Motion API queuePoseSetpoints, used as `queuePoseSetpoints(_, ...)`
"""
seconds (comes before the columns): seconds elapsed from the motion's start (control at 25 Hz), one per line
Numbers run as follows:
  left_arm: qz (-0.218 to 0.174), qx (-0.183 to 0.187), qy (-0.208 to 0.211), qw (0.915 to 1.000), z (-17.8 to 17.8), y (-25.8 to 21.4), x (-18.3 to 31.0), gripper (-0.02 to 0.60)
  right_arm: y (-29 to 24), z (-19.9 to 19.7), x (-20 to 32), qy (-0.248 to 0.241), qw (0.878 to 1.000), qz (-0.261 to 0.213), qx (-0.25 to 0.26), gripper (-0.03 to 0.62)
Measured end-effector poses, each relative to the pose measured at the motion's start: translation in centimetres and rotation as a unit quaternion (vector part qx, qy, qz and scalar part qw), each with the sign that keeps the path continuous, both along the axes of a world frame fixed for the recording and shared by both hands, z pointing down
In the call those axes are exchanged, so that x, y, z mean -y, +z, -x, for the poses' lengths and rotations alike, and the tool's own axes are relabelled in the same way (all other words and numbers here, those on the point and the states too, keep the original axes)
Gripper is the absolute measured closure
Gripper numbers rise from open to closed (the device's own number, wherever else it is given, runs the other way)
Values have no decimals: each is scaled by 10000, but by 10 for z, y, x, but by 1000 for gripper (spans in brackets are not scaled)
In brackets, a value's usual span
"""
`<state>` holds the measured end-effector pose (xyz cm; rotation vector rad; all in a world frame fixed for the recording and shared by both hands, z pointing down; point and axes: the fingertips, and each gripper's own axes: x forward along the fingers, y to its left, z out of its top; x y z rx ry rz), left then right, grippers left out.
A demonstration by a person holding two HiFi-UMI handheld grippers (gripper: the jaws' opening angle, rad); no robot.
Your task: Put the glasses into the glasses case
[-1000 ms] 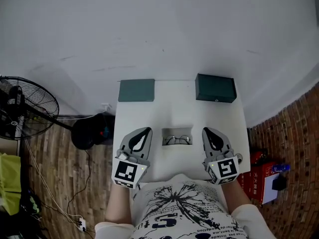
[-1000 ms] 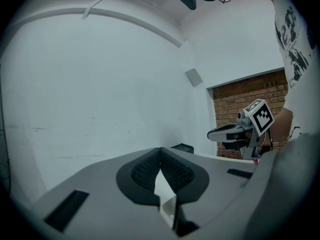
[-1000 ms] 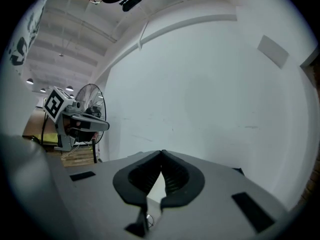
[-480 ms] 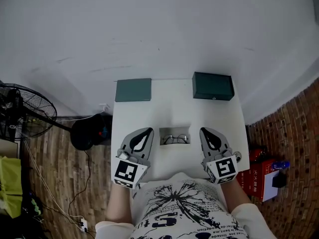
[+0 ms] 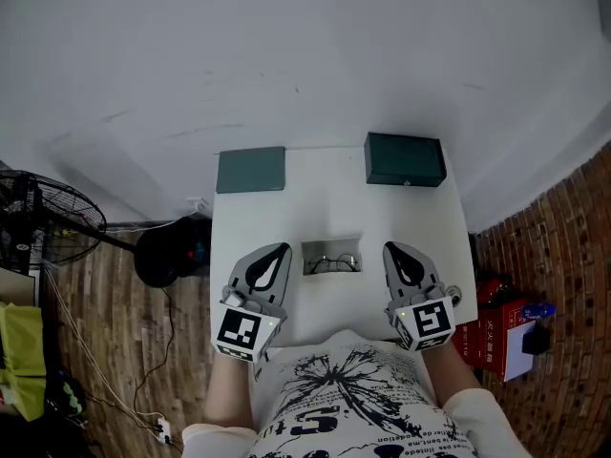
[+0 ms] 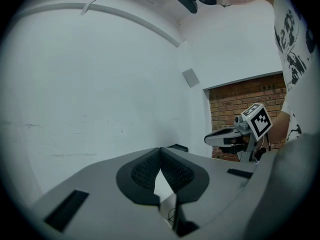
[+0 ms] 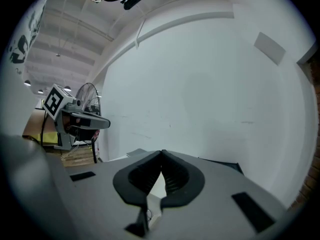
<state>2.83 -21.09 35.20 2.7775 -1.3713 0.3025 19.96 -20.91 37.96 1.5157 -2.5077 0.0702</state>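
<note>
Glasses (image 5: 332, 263) flat on a grey pad (image 5: 315, 248), outside the case, between 2 empty grippers.
Pad at the near middle of the white counter (image 5: 334, 208), close to the near edge. Just left of it the left gripper (image 5: 275, 253), jaws pressed together on nothing; just right of it the right gripper (image 5: 394, 252), jaws likewise pressed together on nothing. Both clear of the glasses, tips aimed at the far edge. At the far right corner, well apart from the glasses, a dark green case (image 5: 405, 160), lid down. At the far left corner a flatter green box (image 5: 250, 170). Off the counter: a fan (image 5: 43, 222) over wooden floor (image 5: 115, 303) at left, a red box (image 5: 485, 337) at right.
</note>
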Motion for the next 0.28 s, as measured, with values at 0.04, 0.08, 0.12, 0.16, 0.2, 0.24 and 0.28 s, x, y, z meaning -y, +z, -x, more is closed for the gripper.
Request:
queuePoseSetpoints(0.04, 5, 6, 3, 10000, -1, 1, 0, 568, 1, -1, 0, 13, 10000, 10, 2, 582)
queuePoseSetpoints(0.08, 17, 6, 12, 10000, -2, 1, 0, 568, 1, -2, 0, 23, 10000, 18, 3, 582)
queuePoseSetpoints(0.12, 41, -5, 29, 10000, -3, 2, 0, 568, 1, -3, 0, 28, 10000, 24, 2, 582)
queuePoseSetpoints(0.16, 78, -30, 54, 10000, -4, 3, -1, 568, 2, -4, -1, 32, 10000, 29, 1, 582)
queuePoseSetpoints(0.2, 124, -65, 84, 9999, -5, 4, -2, 568, 2, -4, -1, 38, 10000, 33, -1, 582)
queuePoseSetpoints(0.24, 173, -106, 118, 9997, -7, 5, -3, 568, 2, -5, -1, 45, 10000, 36, -3, 582)
queuePoseSetpoints(0.28, 220, -148, 153, 9995, -8, 6, -4, 568, 2, -6, -1, 53, 10000, 38, -4, 582)
